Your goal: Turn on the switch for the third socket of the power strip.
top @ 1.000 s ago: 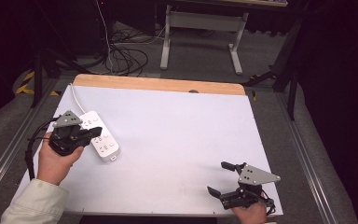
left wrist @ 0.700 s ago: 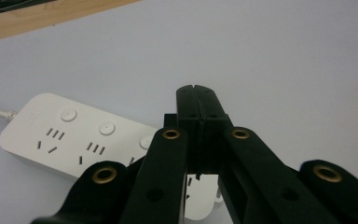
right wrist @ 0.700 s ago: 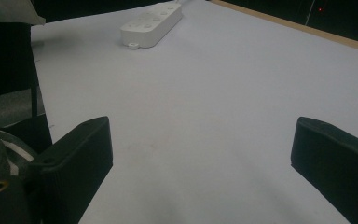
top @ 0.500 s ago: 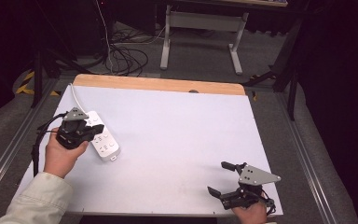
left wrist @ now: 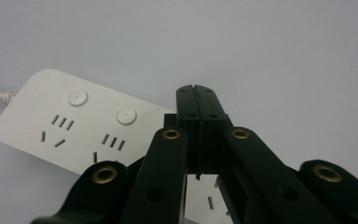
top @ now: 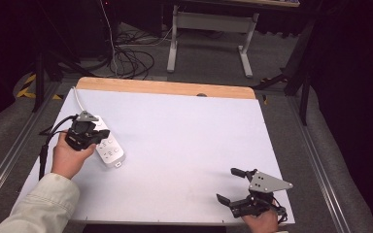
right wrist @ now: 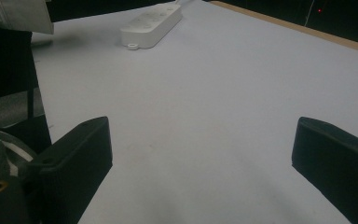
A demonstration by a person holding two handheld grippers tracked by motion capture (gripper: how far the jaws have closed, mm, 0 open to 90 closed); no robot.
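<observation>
At the near edge of the white worktop [top: 184, 145], on the right, the right tool [top: 233, 187] rests low in the person's hand [top: 260, 222], its two black jaws spread wide apart with nothing between them — released, as the right gripper view confirms, where bare white surface lies between the two pads.

Farther in and over on the left side, the left hand [top: 68, 158] comes out of a pale sleeve [top: 39, 204] and holds the left tool [top: 93, 137] just above the white power strip [top: 108, 145]. In the left gripper view the left tool's jaws stand pressed together, clenched on nothing; their tips hang over the strip's long edge, with the strip's sockets and two round buttons [left wrist: 77, 97] to the left of them. Whether the tips touch the casing I cannot tell.

The power strip lies flat on the worktop's left half, set at a slant, near the left edge and well apart from the right tool. Its white cord [top: 77, 99] runs from the far end toward the worktop's back left corner.

Beyond it, a wooden strip [top: 165, 88] borders the worktop's far edge — past that, dark floor with loose cables [top: 131, 58] and the legs of a grey stand [top: 209, 24].
</observation>
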